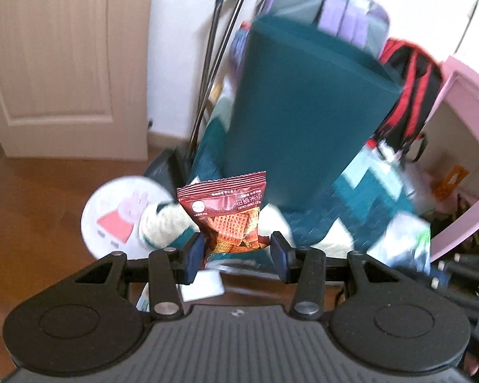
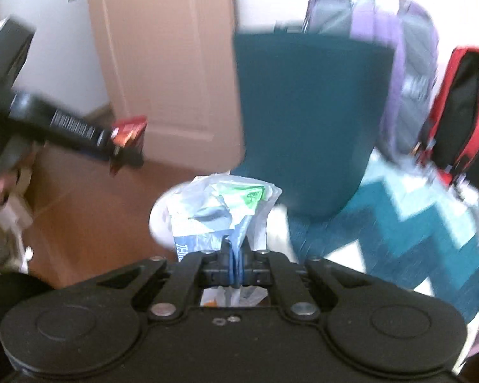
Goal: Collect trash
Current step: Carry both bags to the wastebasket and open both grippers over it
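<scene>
A red snack packet [image 1: 230, 210] stands between the blue pads of my left gripper [image 1: 238, 249]. The jaws are apart, wider than the packet; it leans on the left pad, so I cannot tell if it is gripped. My right gripper [image 2: 236, 263] is shut on a crumpled thin plastic bag [image 2: 220, 210], white, blue and green, held above the floor. In the right wrist view the left gripper [image 2: 124, 146] shows at the left with the red packet [image 2: 129, 134] at its tip.
A teal cushion [image 1: 303, 111] stands upright on a teal and white zigzag blanket [image 2: 415, 223]. A purple backpack [image 1: 335, 9] and a red and black backpack [image 1: 412, 89] lie behind it. A round cartoon mat [image 1: 121, 210] lies on the wooden floor [image 1: 32, 207]. A pink shelf [image 1: 472, 159] is at right.
</scene>
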`<action>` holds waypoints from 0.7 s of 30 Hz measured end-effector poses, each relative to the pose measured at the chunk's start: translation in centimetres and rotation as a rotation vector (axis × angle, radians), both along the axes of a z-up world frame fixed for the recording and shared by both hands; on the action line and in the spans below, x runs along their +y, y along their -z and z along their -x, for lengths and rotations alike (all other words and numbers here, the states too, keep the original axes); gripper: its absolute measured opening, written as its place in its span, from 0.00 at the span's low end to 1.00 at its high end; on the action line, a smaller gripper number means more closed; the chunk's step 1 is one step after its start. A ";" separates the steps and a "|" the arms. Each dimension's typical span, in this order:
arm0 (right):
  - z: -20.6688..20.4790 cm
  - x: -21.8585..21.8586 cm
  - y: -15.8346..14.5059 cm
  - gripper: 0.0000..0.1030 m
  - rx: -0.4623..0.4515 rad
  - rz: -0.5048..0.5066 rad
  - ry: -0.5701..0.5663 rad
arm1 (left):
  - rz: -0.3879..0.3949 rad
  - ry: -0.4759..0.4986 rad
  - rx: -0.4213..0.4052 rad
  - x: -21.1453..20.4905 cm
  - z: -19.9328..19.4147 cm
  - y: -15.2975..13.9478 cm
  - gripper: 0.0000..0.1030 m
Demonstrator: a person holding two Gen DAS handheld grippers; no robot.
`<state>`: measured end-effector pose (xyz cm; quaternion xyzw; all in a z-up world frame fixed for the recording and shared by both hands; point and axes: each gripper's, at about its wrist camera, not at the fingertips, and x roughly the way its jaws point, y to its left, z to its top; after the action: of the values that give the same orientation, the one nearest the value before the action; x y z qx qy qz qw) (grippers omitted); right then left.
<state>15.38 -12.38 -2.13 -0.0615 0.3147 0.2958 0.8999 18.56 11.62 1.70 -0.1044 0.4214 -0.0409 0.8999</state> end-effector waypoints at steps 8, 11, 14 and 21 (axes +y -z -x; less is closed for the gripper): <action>-3.5 -1.6 -11.1 0.04 -0.178 -0.064 0.074 | -0.030 0.020 -0.145 -3.3 -1.6 -7.9 0.43; -5.5 -1.9 -14.1 0.04 -0.203 -0.090 0.100 | -0.037 0.029 -0.190 -4.5 -3.2 -10.3 0.43; -8.3 -1.9 -16.0 0.04 -0.220 -0.101 0.126 | -0.039 0.030 -0.214 -5.5 -5.3 -12.2 0.43; -12.6 -1.5 -17.1 0.04 -0.221 -0.094 0.175 | -0.077 0.022 -0.234 -7.7 -11.0 -13.6 0.43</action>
<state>28.01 -13.92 14.99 -0.0239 0.2035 0.2218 0.9533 29.57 3.91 15.30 -0.0597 0.3159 -0.0464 0.9458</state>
